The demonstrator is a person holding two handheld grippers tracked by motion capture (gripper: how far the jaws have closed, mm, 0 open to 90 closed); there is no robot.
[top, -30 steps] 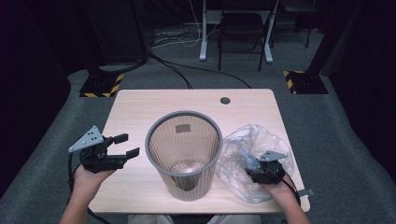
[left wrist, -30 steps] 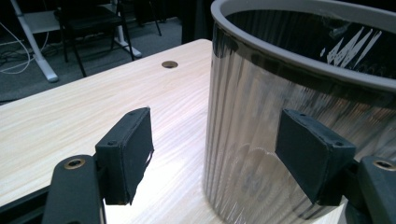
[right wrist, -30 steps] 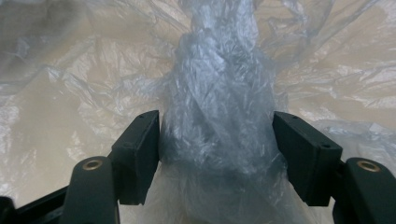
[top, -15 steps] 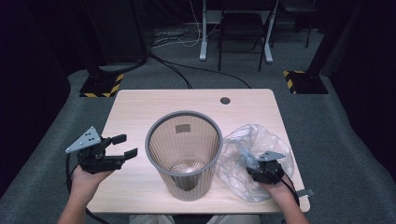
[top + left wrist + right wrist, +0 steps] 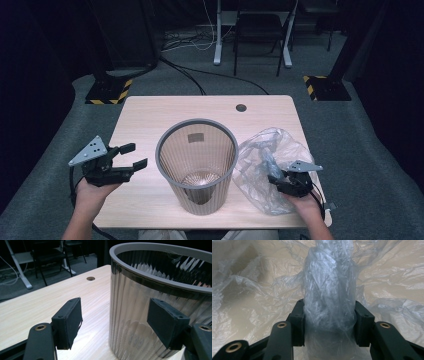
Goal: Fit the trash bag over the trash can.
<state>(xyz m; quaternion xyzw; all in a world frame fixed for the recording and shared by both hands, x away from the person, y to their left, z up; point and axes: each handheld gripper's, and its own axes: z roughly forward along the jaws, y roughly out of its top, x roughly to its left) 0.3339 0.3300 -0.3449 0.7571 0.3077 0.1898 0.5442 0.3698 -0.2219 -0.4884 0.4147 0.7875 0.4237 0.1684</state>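
A grey ribbed wastebasket (image 5: 159,155) stands upright in the middle of the wooden table (image 5: 150,120). To its right lies a crumpled clear plastic bag (image 5: 270,150). My right gripper (image 5: 274,180) sits at the bag's near side. Its jaws have just been closing, and in the right gripper view both pads press a bunched fold of the bag (image 5: 329,277). My left gripper (image 5: 139,155) is held open left of the basket, jaws pointing at it. In the left gripper view the basket's wall (image 5: 135,290) stands just beyond the open jaws, untouched.
A round cable hole (image 5: 241,107) sits near the table's far edge. Beyond the table are grey carpet, cables, desk legs (image 5: 218,55) and two stands with hazard-striped bases (image 5: 107,92). Bare tabletop lies behind and left of the basket.
The right gripper's jaws have narrowed onto the bunched fold of the bag. The left gripper and the basket have stayed where they were.
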